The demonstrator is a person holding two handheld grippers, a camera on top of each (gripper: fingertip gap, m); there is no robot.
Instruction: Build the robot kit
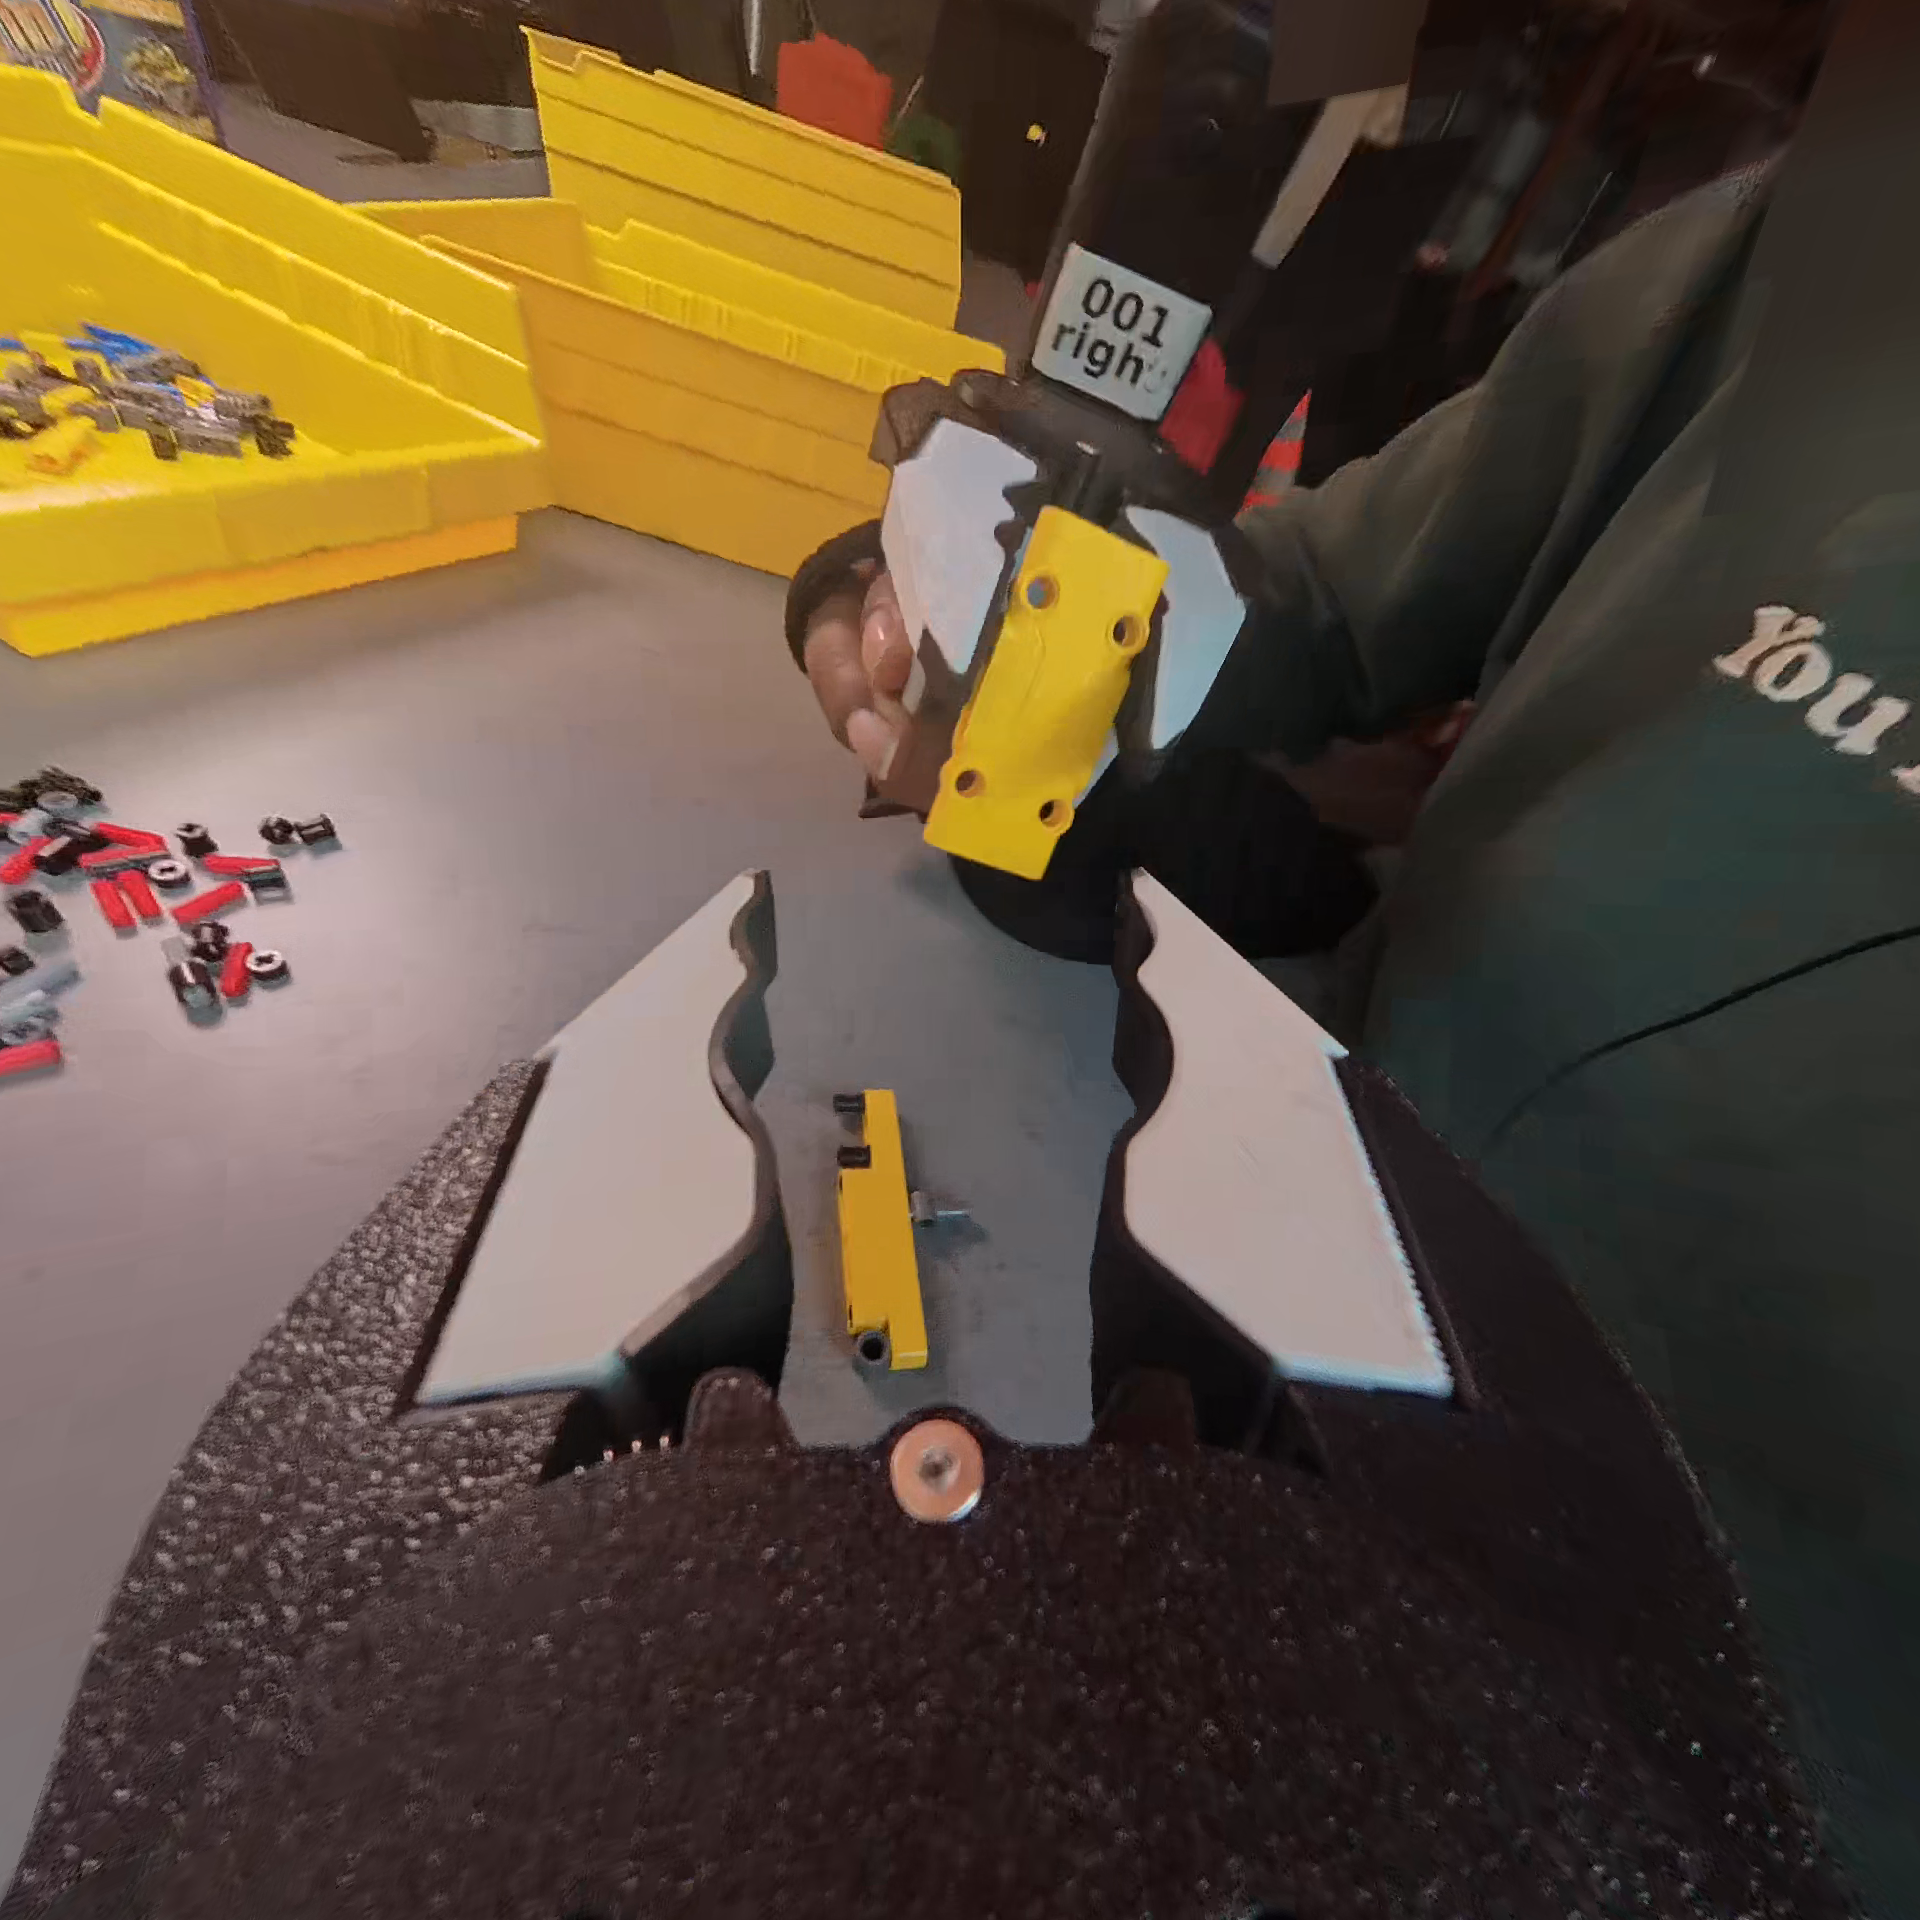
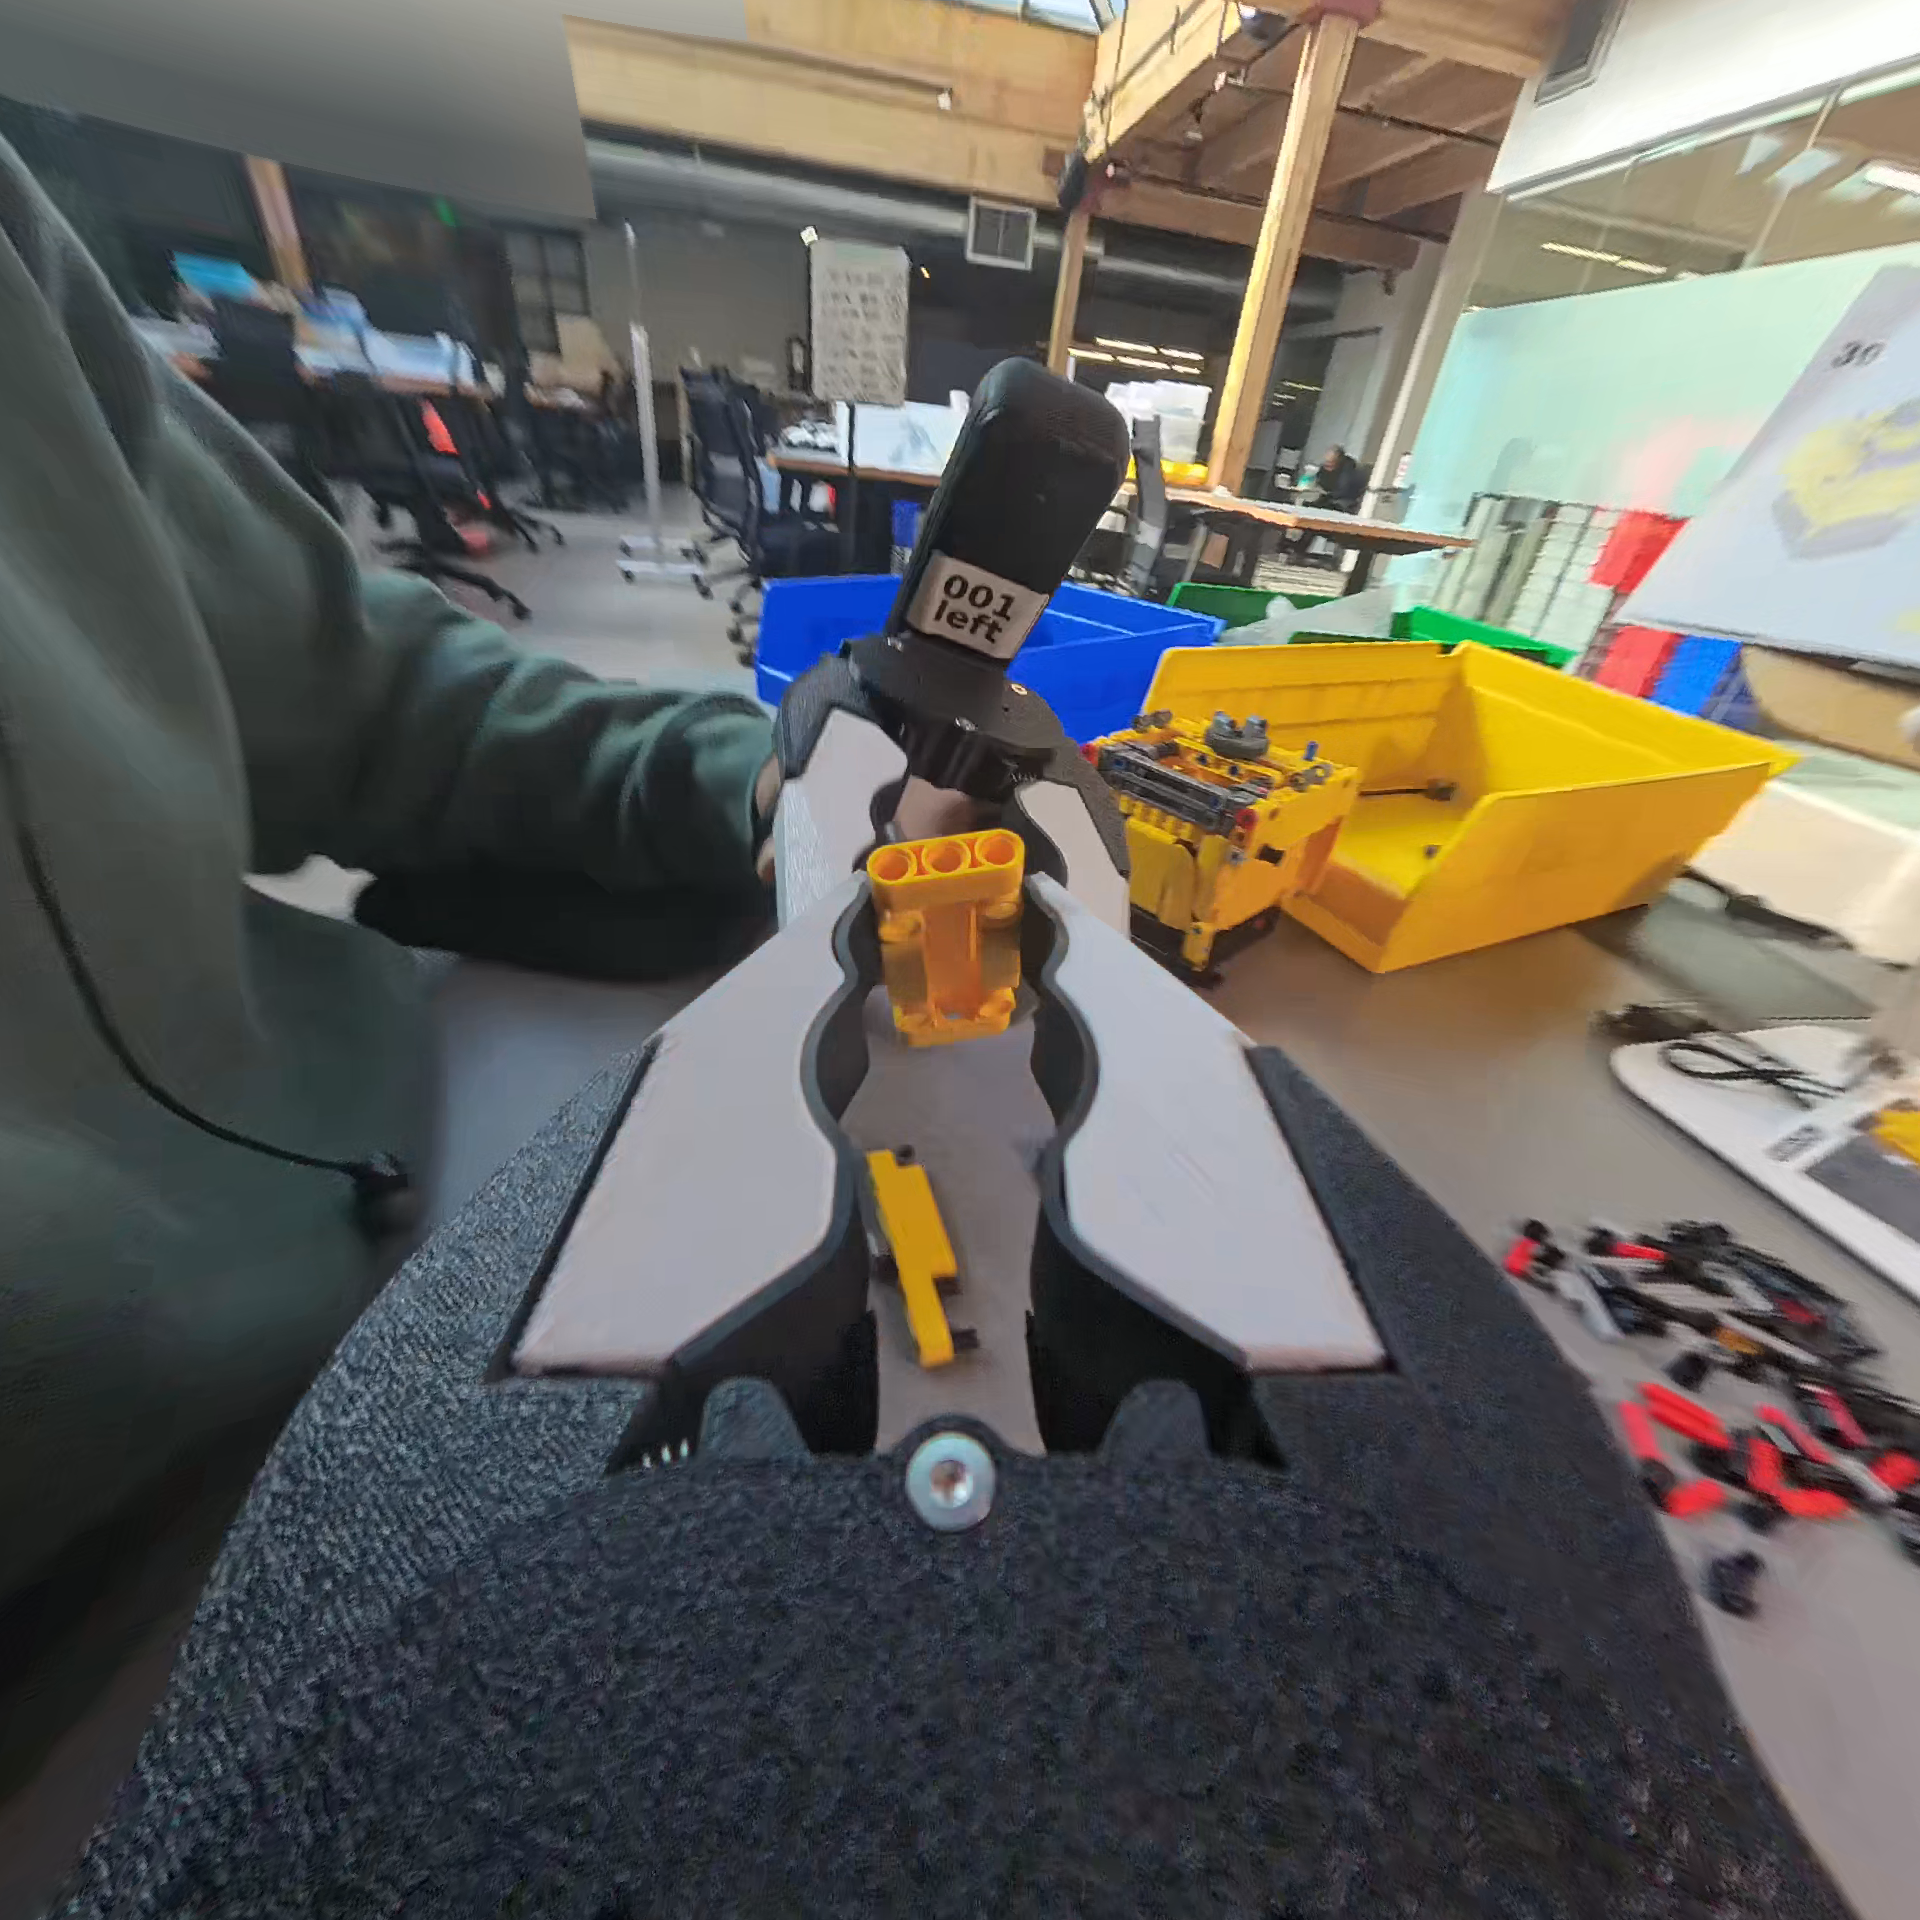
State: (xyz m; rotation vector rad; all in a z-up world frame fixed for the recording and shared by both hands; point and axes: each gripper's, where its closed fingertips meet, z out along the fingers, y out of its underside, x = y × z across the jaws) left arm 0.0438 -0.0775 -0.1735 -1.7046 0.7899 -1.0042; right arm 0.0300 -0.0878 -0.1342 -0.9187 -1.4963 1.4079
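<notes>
Left wrist view only: stepped yellow bins (image 1: 312, 343) in the upper left of the frame, one holding grey and blue pieces (image 1: 145, 400); red and black small parts (image 1: 135, 894) scattered at the left edge on the grey tabletop (image 1: 499, 790).
Right wrist view only: a half-built yellow model (image 2: 1216, 821) right of centre, a glossy yellow bin (image 2: 1507, 790) just behind it, blue bins (image 2: 821, 634) farther back, a printed booklet (image 2: 1766, 1122) at the right edge, loose red and black parts (image 2: 1725, 1382) in the lower right.
Shapes and textures: both grippers have pebbled black bodies and pale flat fingers with wavy black inner edges.
Left gripper (image 1: 945, 935): spread wide, holding nothing; a flat yellow beam (image 1: 881, 1226) with black pins lies on the tabletop between its fingers, apart from both.
Right gripper (image 2: 945, 914): closed on a yellow block (image 2: 945, 935) with round holes, pinched at the tips and lifted off the tabletop; in the left wrist view the block (image 1: 1039, 696) shows upper centre, tilted, four holes in its face.
Yellow beam, right wrist view: it (image 2: 914, 1247) lies low in the frame between that gripper's fingers, on the tabletop.
Person: a dark green sleeve (image 2: 468, 727) at the left of the frame.
</notes>
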